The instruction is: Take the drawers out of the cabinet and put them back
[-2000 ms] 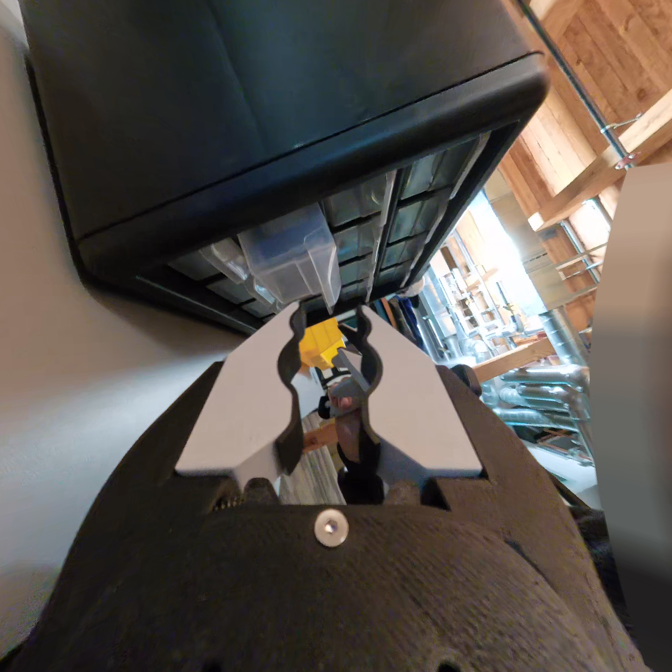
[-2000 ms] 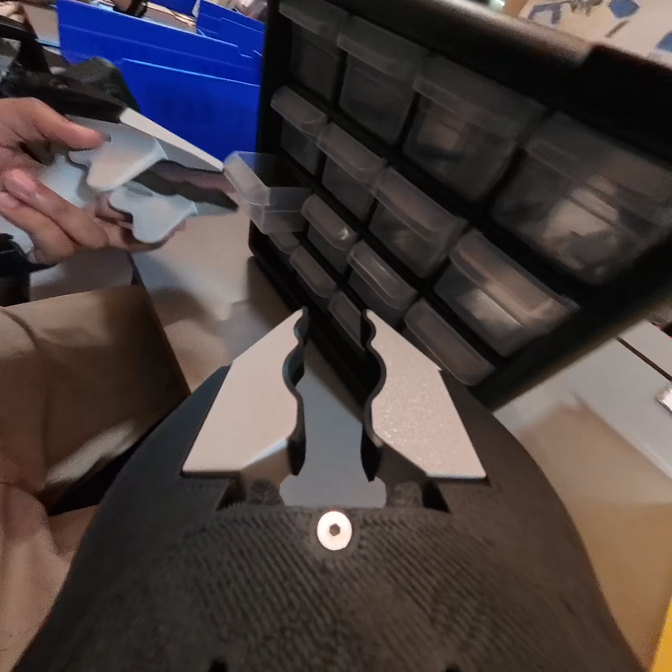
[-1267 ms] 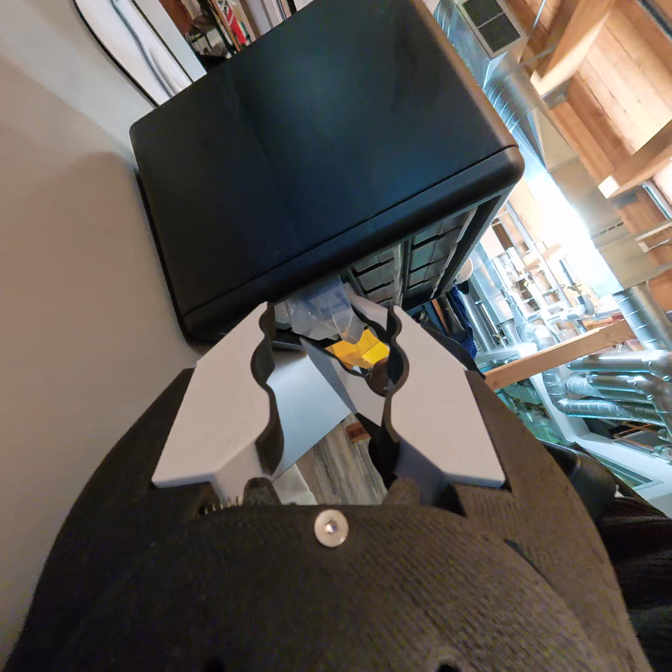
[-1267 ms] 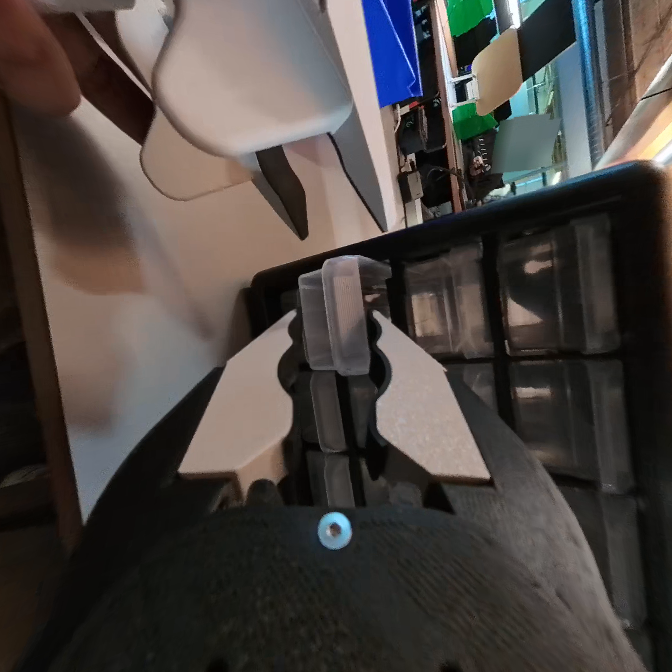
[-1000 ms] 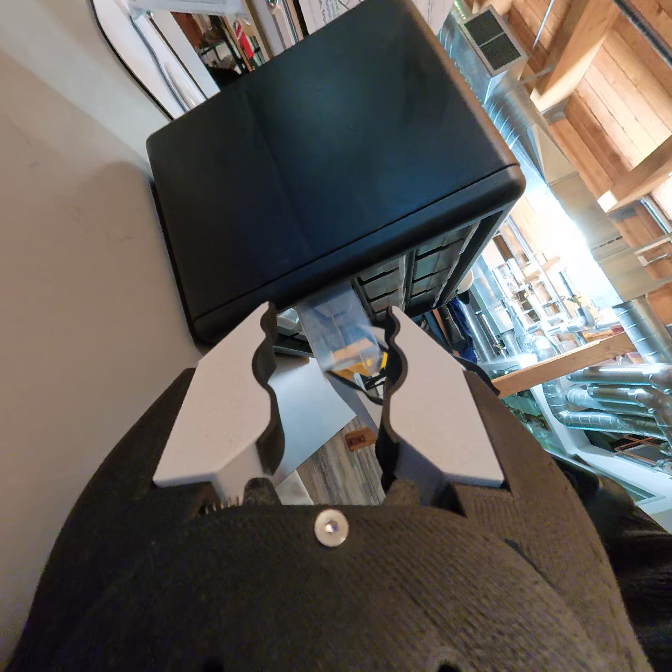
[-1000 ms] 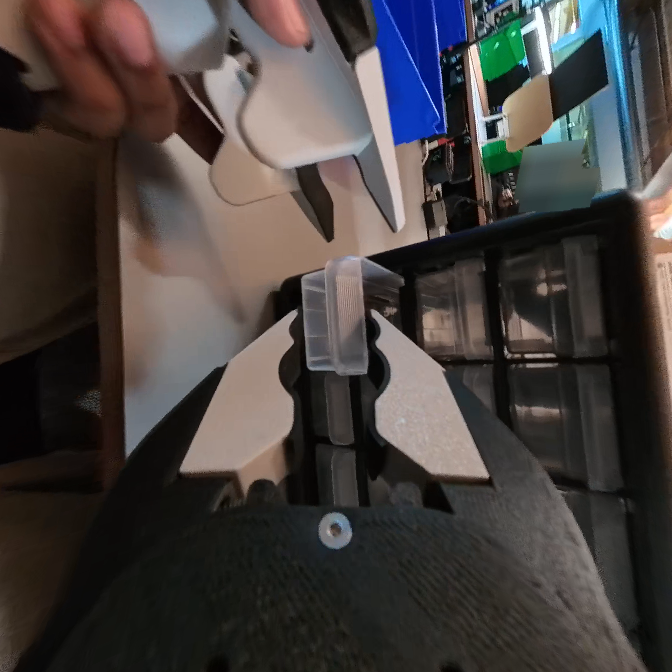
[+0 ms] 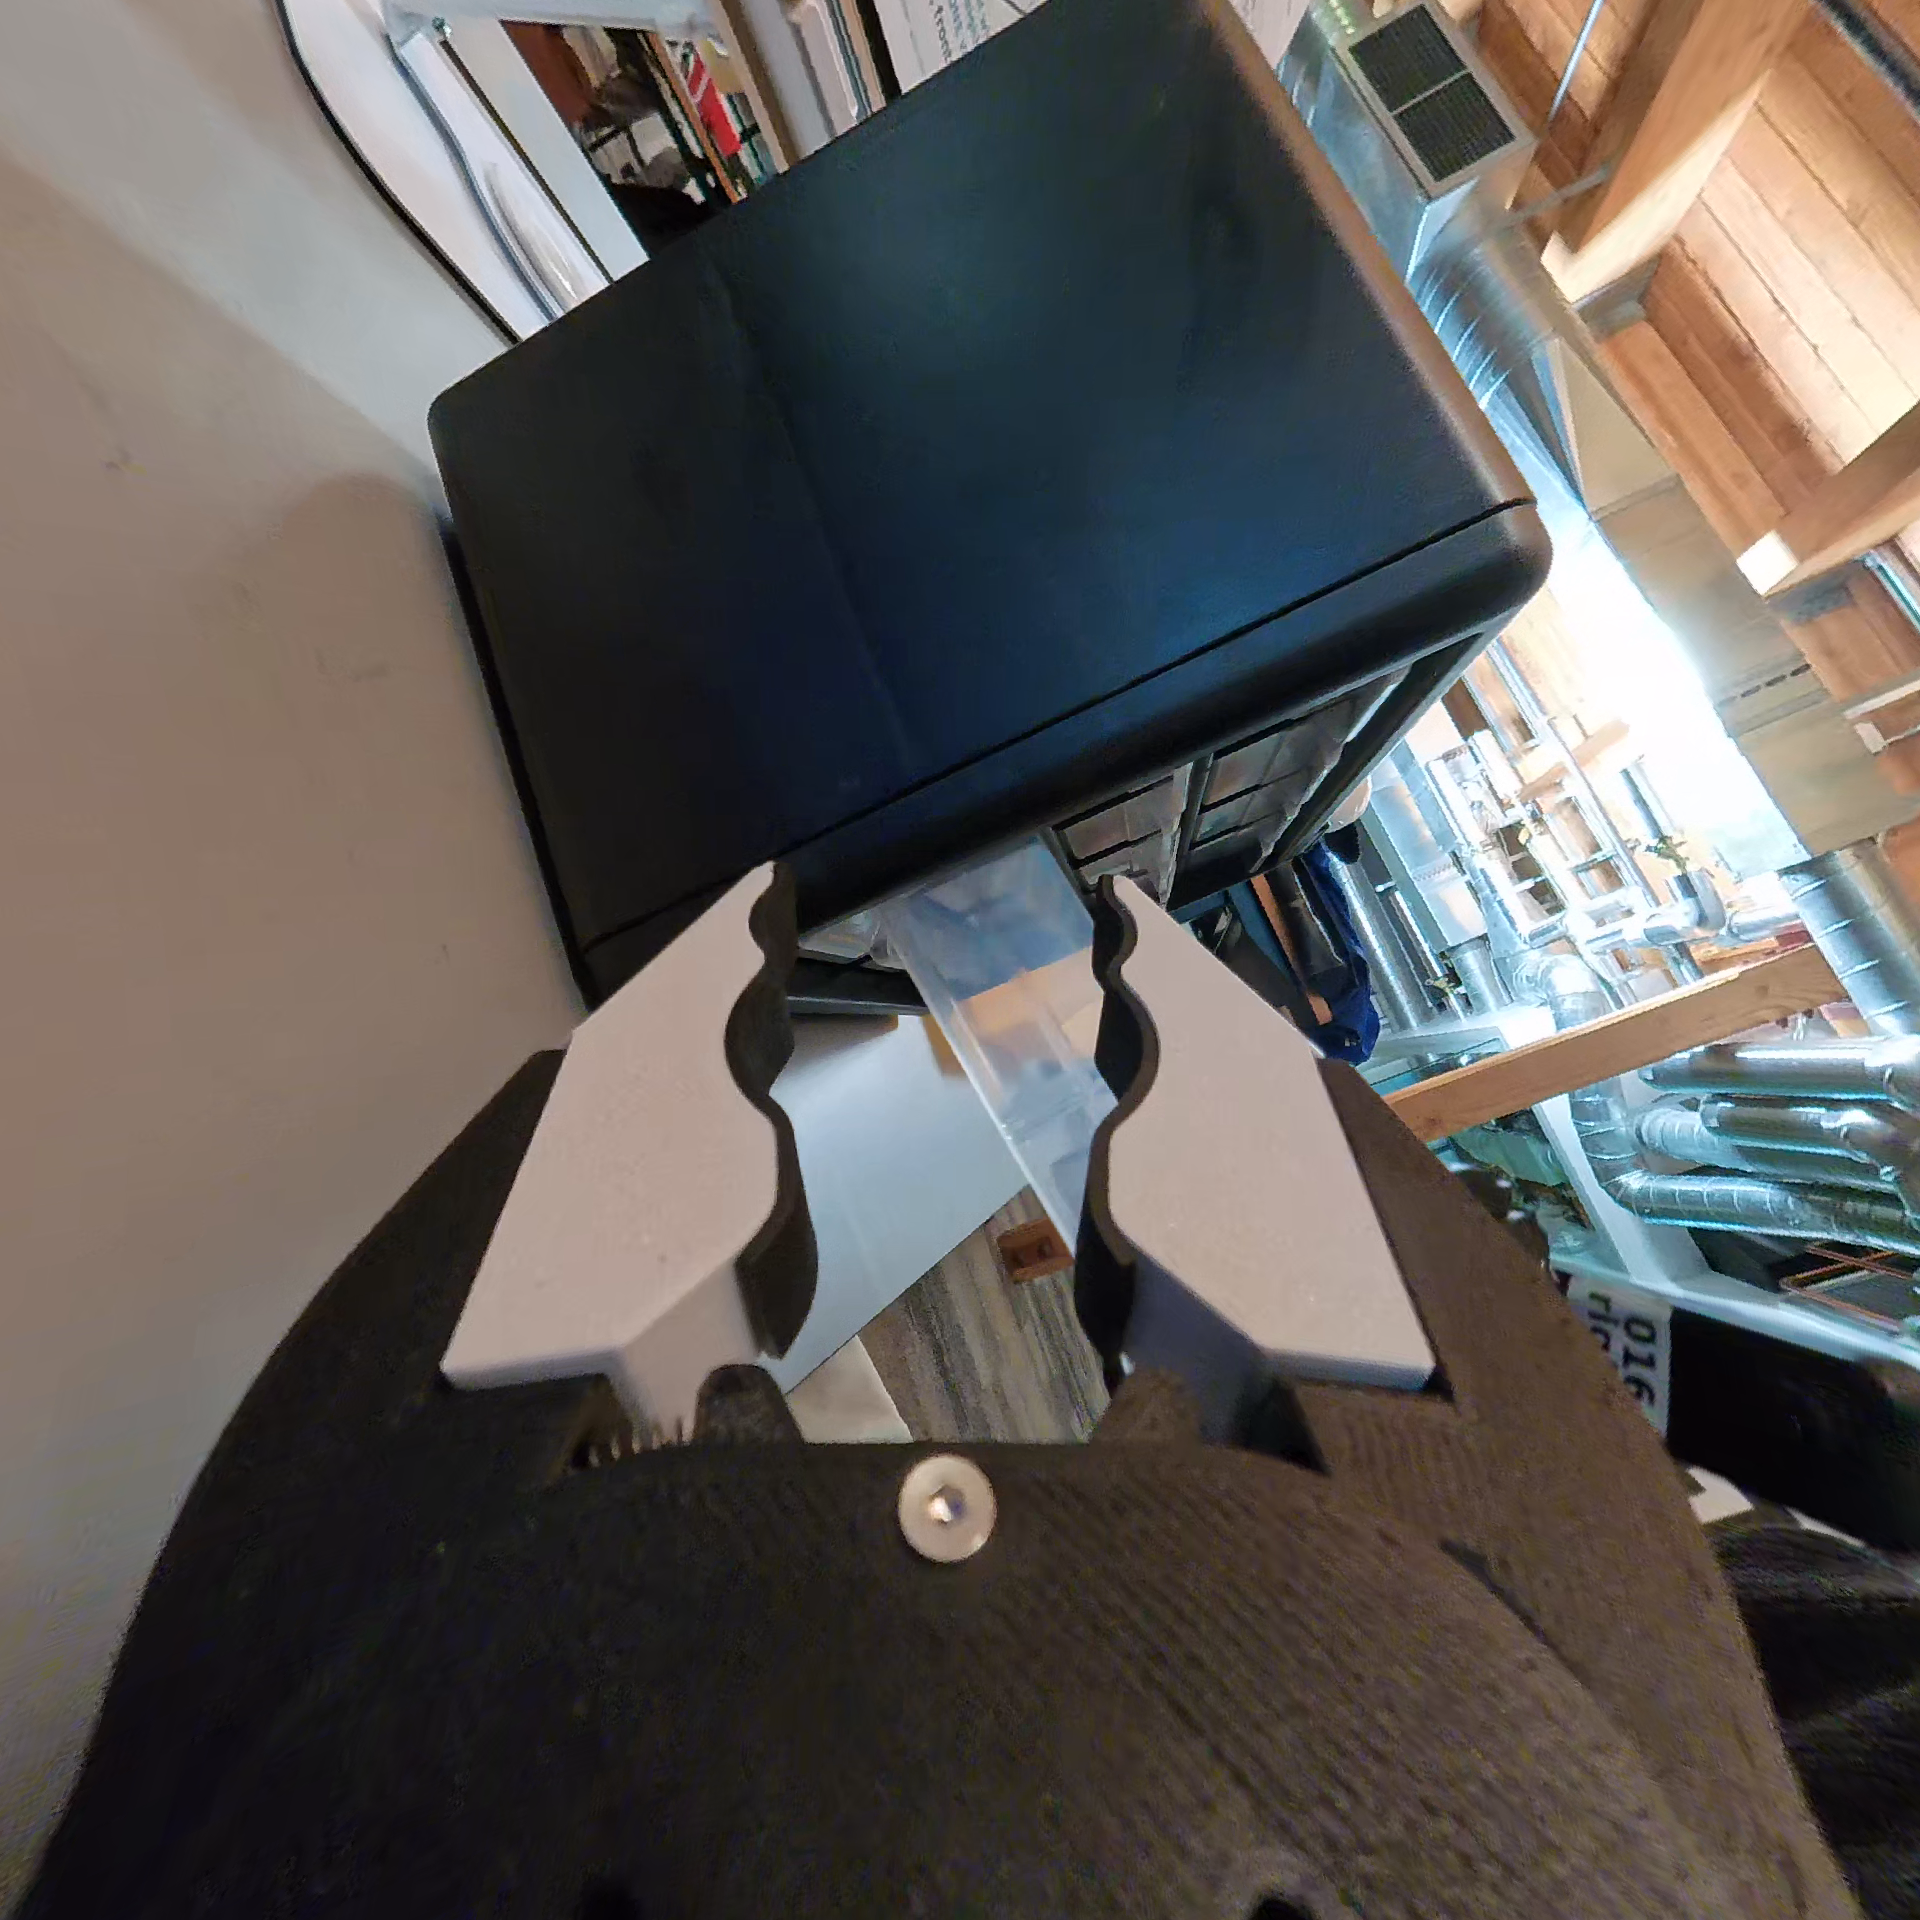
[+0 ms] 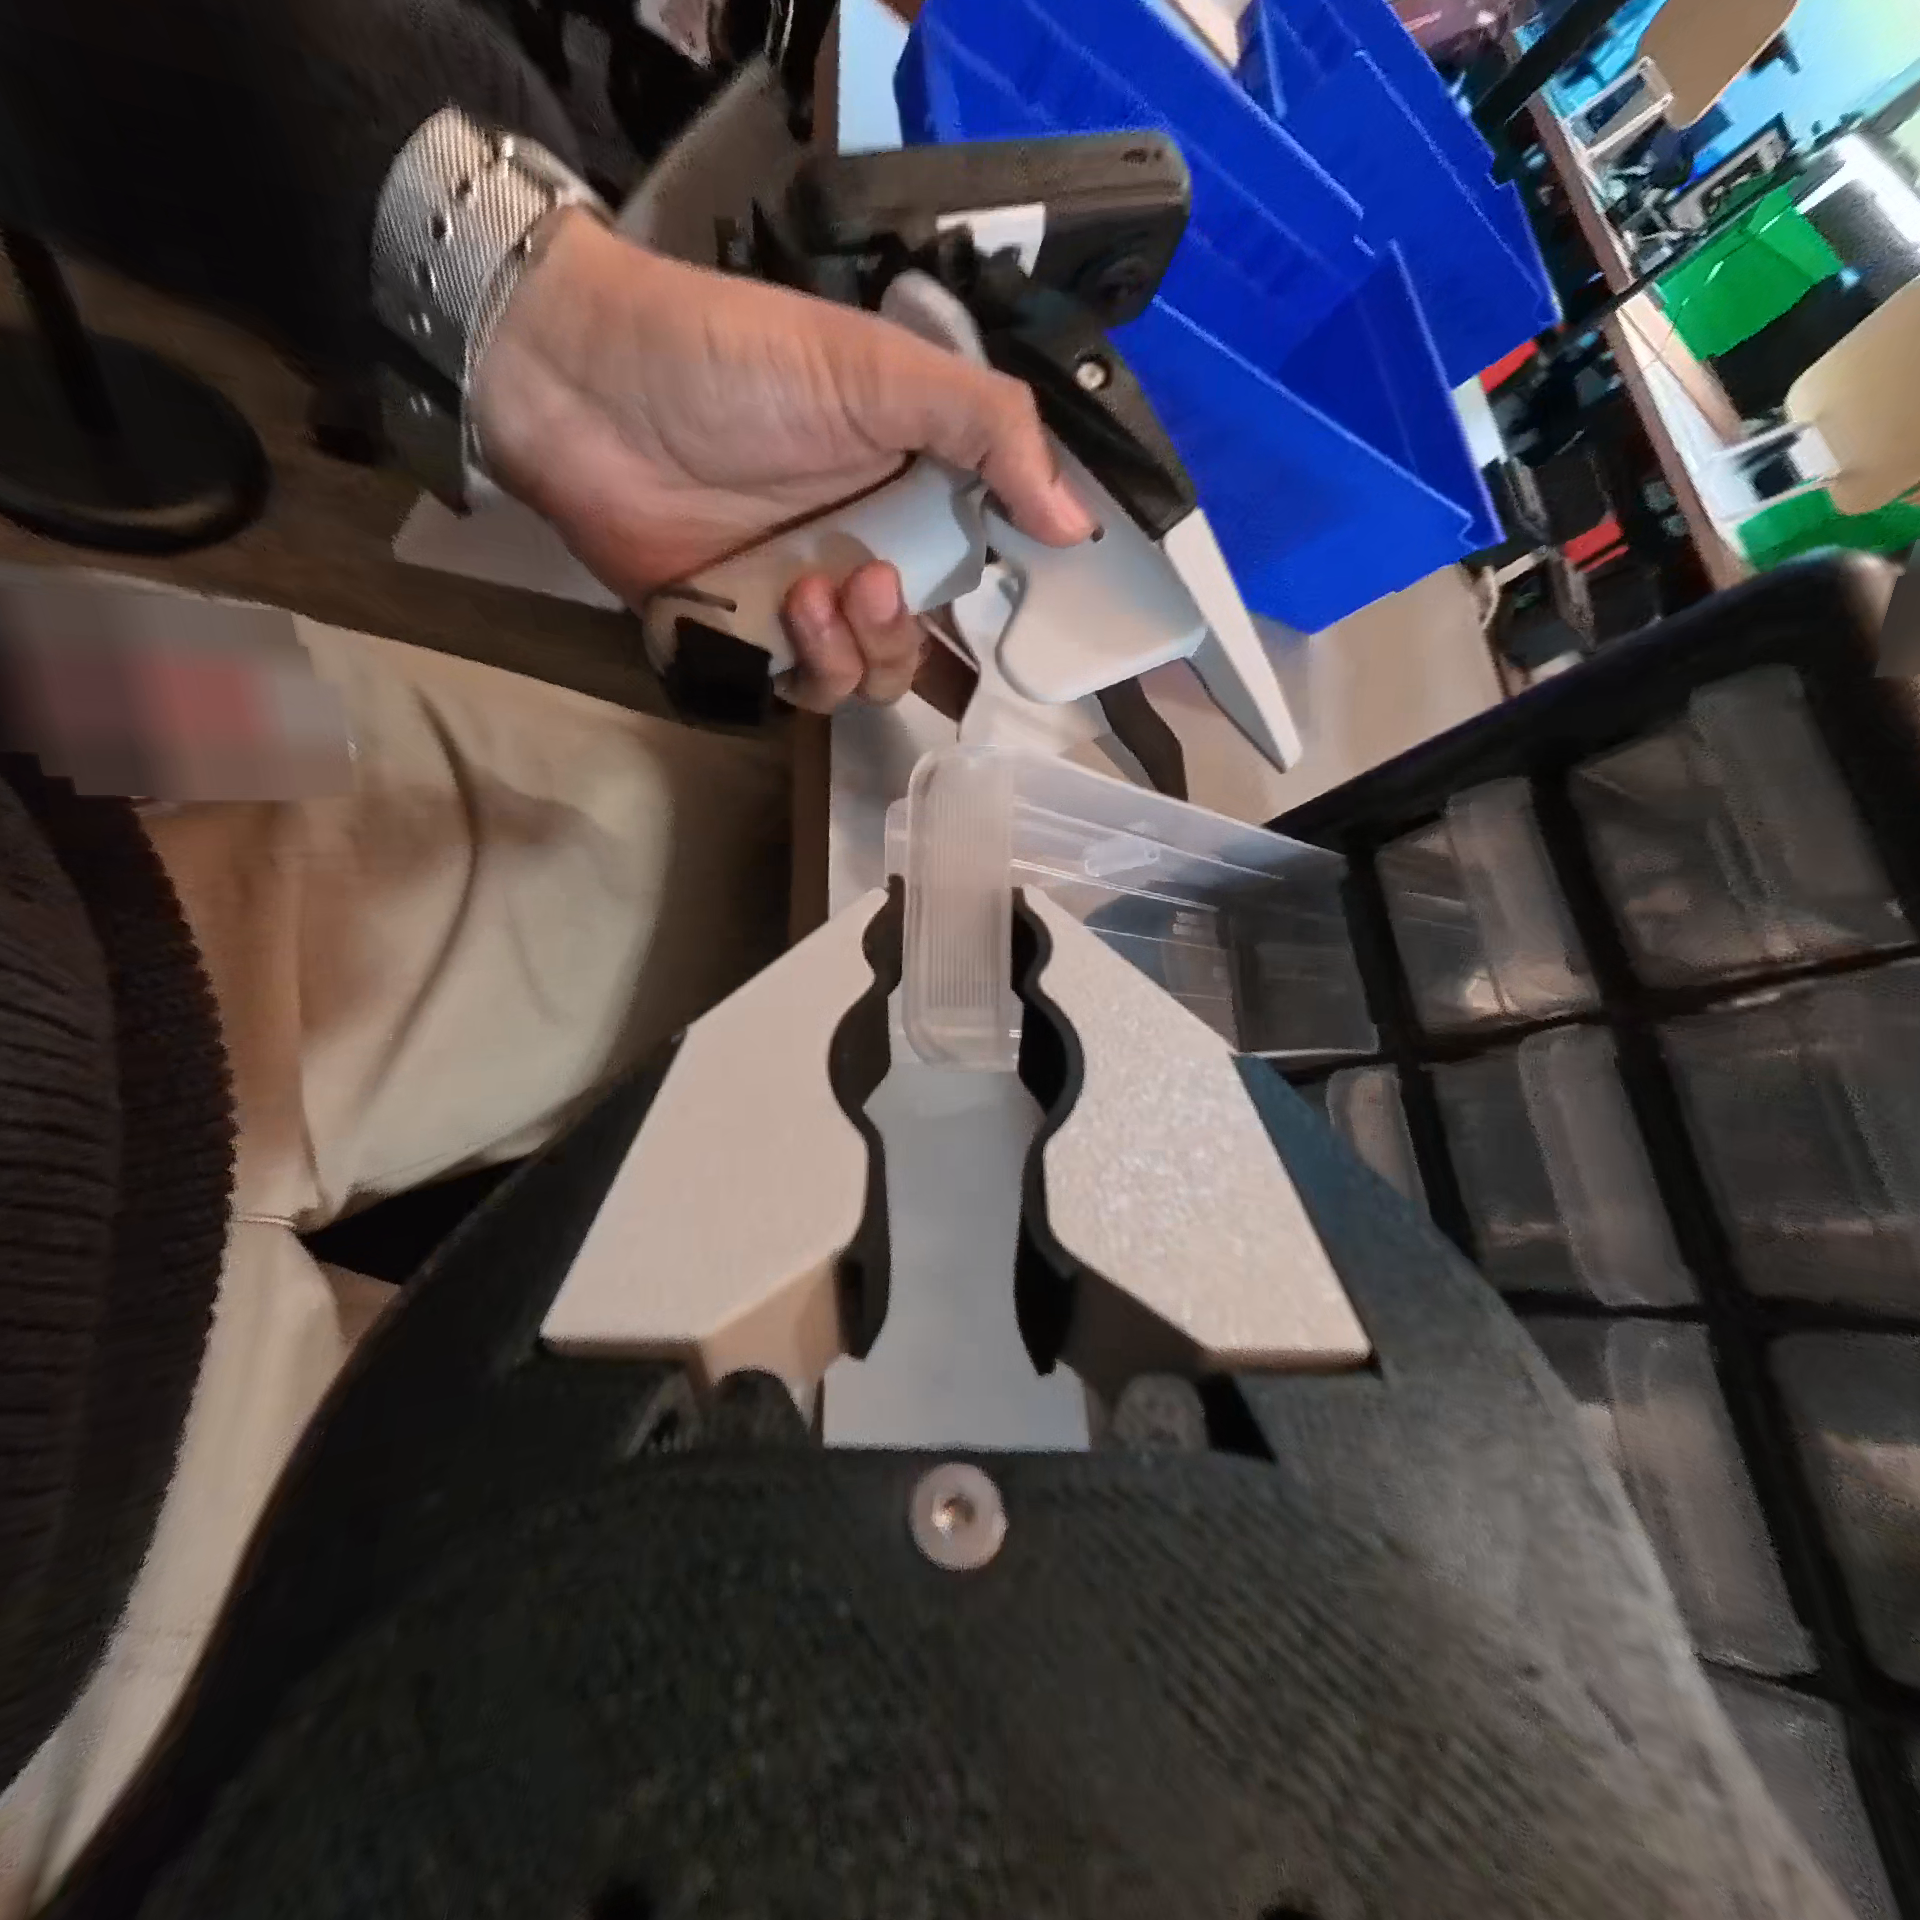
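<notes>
The black cabinet (image 8: 1662,1039) holds rows of clear drawers. My right gripper (image 8: 954,906) is shut on the front handle of one clear drawer (image 8: 1101,831). That drawer is drawn far out of the cabinet's corner slot, its back end still at the cabinet face. My left gripper (image 7: 945,891) is open and holds nothing. In its view the drawn-out drawer (image 7: 987,997) runs from the cabinet's side wall (image 7: 935,468) towards the camera. In the right wrist view a hand holds the left gripper (image 8: 1226,764) just behind the drawer, apart from it.
Blue bins (image 8: 1299,364) stand behind the left gripper. A pale table top (image 7: 208,727) carries the cabinet. The person's beige trousers (image 8: 416,935) and dark sleeve fill the left of the right wrist view. Pipes and wooden beams (image 7: 1714,260) lie beyond the cabinet.
The right gripper has drawn the clear drawer much farther out of the cabinet. The left gripper stayed open and has drawn a little back from the cabinet.
</notes>
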Tool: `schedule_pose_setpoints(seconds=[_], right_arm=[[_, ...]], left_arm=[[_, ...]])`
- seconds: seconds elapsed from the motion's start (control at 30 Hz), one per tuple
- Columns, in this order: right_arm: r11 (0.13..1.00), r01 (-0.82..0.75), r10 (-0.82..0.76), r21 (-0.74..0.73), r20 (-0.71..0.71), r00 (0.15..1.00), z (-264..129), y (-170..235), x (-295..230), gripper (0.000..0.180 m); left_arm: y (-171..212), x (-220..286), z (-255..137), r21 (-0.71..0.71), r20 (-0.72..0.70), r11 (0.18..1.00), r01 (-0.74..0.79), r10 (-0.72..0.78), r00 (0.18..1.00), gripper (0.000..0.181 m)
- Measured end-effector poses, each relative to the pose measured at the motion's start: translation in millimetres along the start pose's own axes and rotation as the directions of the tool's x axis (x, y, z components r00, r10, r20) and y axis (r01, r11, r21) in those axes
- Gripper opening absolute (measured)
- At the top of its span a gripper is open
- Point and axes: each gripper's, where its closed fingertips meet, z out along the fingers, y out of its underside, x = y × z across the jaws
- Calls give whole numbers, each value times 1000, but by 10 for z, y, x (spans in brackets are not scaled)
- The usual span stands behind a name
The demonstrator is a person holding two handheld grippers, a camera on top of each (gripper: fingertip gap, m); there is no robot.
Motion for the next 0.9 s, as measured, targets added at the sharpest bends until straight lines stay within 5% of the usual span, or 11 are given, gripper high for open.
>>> schedule_pose_setpoints(seconds=[0.37, 0.57, 0.77, 0.9], right_arm=[[978, -203, 188, 58, 192, 963, -199, -174, 198, 18], [875, -452, 367, 172, 372, 853, -370, -439, 445, 18], [731, -602, 408, 322, 501, 763, -991, -685, 637, 17], [708, -545, 398, 450, 382, 834, -1726, -818, 955, 17]], left_arm=[[35, -29, 14, -11, 2, 1000, 22, -22, 1000, 55], [37, -38, 13, -10, 7, 1000, 18, -18, 1000, 55], [25, -33, 5, -7, 8, 1000, 12, -12, 1000, 55], [27, -28, 5, -3, 5, 1000, 18, -18, 1000, 55]])
